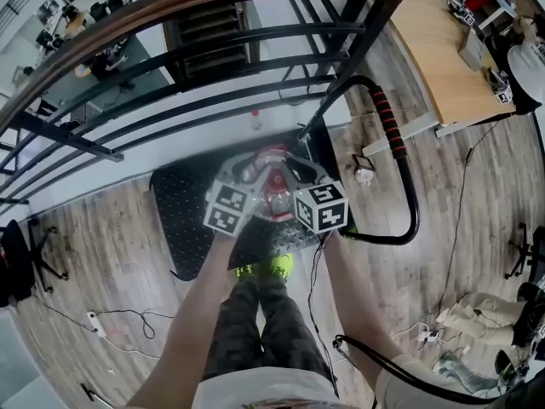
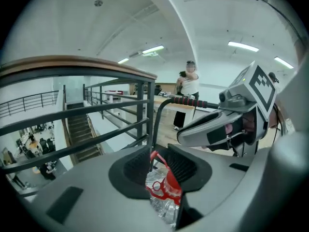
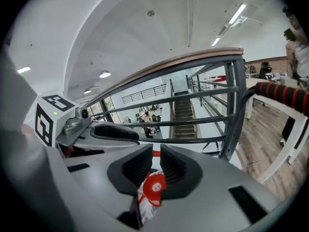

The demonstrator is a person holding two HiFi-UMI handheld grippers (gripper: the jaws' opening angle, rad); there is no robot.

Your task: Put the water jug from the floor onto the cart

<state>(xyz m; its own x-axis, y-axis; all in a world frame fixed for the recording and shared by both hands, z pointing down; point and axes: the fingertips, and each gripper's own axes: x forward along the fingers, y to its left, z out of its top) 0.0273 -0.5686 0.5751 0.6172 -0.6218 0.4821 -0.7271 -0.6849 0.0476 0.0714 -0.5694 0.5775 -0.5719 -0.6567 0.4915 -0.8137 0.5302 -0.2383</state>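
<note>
My left gripper [image 2: 159, 160]: jaws apart, thin red carry handle [image 2: 155, 153] between pads, not clamped. Clear plastic water jug with red cap [image 1: 271, 186] hangs at centre, over black studded cart deck [image 1: 183, 216], 12 o'clock from my feet. My right gripper [image 3: 155, 160]: jaws pinched on same handle. I judge lift in hand. Next: tighten left, carry toward 12 o'clock, lower squarely on deck.

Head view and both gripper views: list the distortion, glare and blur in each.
Head view: fisheye bows the railing into an arc; the water jug looks soft. Left gripper view: black vignette in the corners, ceiling lights blown out, the jug's red cap fairly sharp. Right gripper view: the railing curves strongly, the floor tilts.
</note>
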